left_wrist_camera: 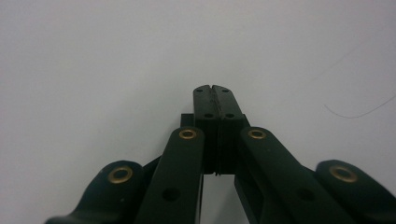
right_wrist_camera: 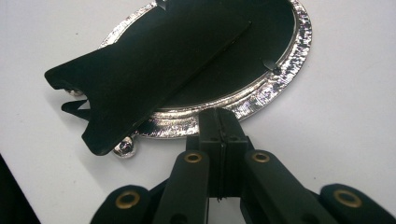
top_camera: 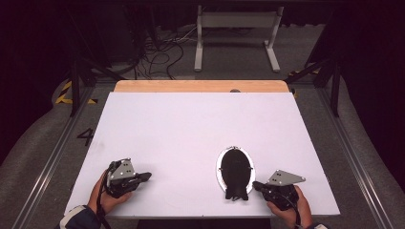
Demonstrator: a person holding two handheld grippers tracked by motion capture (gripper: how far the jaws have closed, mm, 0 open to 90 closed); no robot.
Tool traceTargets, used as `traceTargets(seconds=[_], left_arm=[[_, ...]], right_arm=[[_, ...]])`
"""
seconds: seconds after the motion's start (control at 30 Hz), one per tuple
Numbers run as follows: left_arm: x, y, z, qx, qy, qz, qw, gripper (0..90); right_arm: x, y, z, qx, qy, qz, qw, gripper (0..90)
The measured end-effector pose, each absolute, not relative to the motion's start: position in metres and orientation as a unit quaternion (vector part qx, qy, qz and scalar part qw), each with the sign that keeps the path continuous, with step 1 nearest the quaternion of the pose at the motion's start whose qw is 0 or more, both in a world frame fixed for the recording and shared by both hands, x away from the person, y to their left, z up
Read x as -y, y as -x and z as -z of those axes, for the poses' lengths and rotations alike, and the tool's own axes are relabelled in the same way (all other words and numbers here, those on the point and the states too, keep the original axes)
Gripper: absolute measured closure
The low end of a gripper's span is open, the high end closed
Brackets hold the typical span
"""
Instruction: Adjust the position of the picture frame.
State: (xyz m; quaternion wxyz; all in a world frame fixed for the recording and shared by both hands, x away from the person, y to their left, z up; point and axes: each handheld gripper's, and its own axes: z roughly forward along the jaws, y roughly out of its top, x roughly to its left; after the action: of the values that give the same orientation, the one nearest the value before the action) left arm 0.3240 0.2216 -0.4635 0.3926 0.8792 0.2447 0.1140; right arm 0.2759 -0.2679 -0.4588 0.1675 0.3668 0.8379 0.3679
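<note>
An oval silver picture frame [top_camera: 235, 168] lies face down on the white table [top_camera: 191, 124], right of the middle and near the front. Its black back and black easel stand [right_wrist_camera: 144, 70] face up, ringed by the shiny rim [right_wrist_camera: 280, 79]. My right gripper [top_camera: 255, 184] is shut and lies low at the frame's front right. Its tips [right_wrist_camera: 218, 112] sit right at the rim with nothing between the jaws. My left gripper [top_camera: 148, 176] rests at the front left, far from the frame. It is shut and empty over bare table [left_wrist_camera: 215, 88].
A wooden strip [top_camera: 200, 86] runs along the table's far edge. Beyond it on the floor stand a white frame's legs [top_camera: 236, 28] and loose cables [top_camera: 157, 52]. Both hands sit close to the table's front edge [top_camera: 191, 213].
</note>
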Motion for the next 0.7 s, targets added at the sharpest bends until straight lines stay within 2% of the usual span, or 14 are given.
traceTargets(seconds=[0.7], left_arm=[[-0.2206,-0.3255,0.4638,-0.242,-0.881,-0.119,0.389,90.0]], right_arm=[[0.2632,-0.2843,0.4590,-0.836,-0.369,-0.367,0.170,90.0]])
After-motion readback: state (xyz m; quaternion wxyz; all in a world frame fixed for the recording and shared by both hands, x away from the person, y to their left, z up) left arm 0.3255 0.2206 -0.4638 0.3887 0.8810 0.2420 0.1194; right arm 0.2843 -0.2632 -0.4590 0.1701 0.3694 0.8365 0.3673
